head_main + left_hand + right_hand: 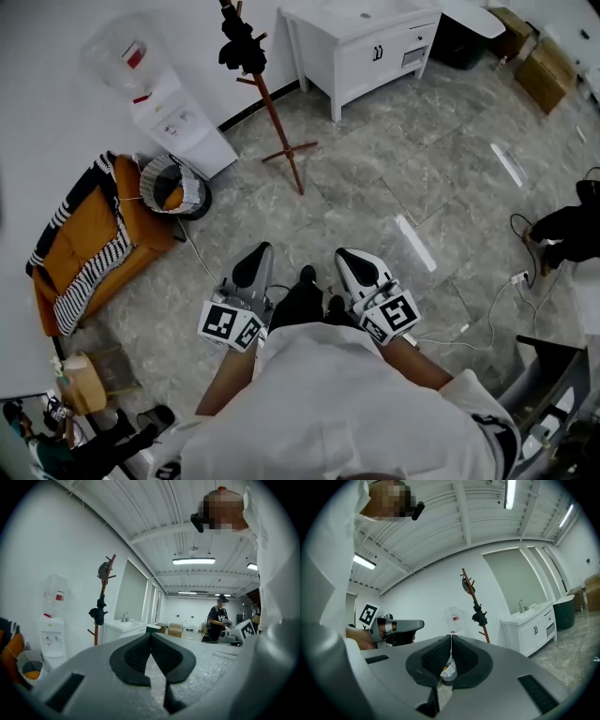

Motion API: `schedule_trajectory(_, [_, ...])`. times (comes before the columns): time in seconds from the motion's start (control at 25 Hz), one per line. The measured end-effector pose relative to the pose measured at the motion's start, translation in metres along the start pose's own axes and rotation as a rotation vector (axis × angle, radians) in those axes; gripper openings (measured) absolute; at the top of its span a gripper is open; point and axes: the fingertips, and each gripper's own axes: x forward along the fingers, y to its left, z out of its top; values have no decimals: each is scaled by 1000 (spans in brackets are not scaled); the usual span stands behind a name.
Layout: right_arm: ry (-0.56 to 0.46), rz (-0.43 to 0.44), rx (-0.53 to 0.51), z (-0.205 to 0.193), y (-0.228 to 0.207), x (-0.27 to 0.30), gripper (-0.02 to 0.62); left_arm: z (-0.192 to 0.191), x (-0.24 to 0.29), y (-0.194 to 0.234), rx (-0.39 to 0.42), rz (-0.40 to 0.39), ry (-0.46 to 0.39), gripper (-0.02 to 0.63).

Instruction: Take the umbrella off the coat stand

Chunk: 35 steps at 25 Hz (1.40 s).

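The wooden coat stand (275, 111) rises at the far side of the floor, with a folded black umbrella (242, 43) hanging on its upper pegs. The umbrella (98, 612) shows as a dark bundle halfway up the stand in the left gripper view, and the same umbrella (479, 617) in the right gripper view. A grey item (104, 570) hangs at the stand's top. My left gripper (253, 265) and right gripper (360, 266) are side by side close to my body, well short of the stand. Both are level, shut and hold nothing.
A water dispenser (174, 117) stands left of the coat stand and a white sink cabinet (361, 47) to its right. A woven basket (174, 185) and an orange chair with a striped cloth (89, 239) sit at the left. Cables (487, 300) trail on the floor at the right. A person (219, 623) stands far back.
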Motion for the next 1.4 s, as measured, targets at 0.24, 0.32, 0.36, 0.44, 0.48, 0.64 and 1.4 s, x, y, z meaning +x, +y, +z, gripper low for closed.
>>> schedule_trajectory(0.24, [29, -13, 22, -5, -15, 16, 15, -3, 12, 34, -12, 53, -5, 15])
schedule_trajectory(0.32, [43, -17, 23, -8, -21, 20, 15, -6, 18, 44, -31, 67, -15, 15])
schedule_trajectory(0.36, [50, -24, 25, -9, -25, 23, 15, -7, 22, 49, -44, 75, -19, 15])
schedule_trajectory(0.44, [62, -37, 18, -6, -35, 31, 15, -8, 33, 61, -66, 86, -25, 14])
schedule_trajectory(0.48, [65, -40, 1, -3, -40, 36, 15, -7, 40, 66, -69, 88, -29, 14])
schedule_trajectory(0.64, [69, -45, -49, 7, -66, 63, 15, 0, 65, 90, -70, 94, -57, 13])
schedule_trajectory(1.4, [136, 58, -187, 62, -153, 258, 15, 29, 207, 238, -137, 51, -115, 13])
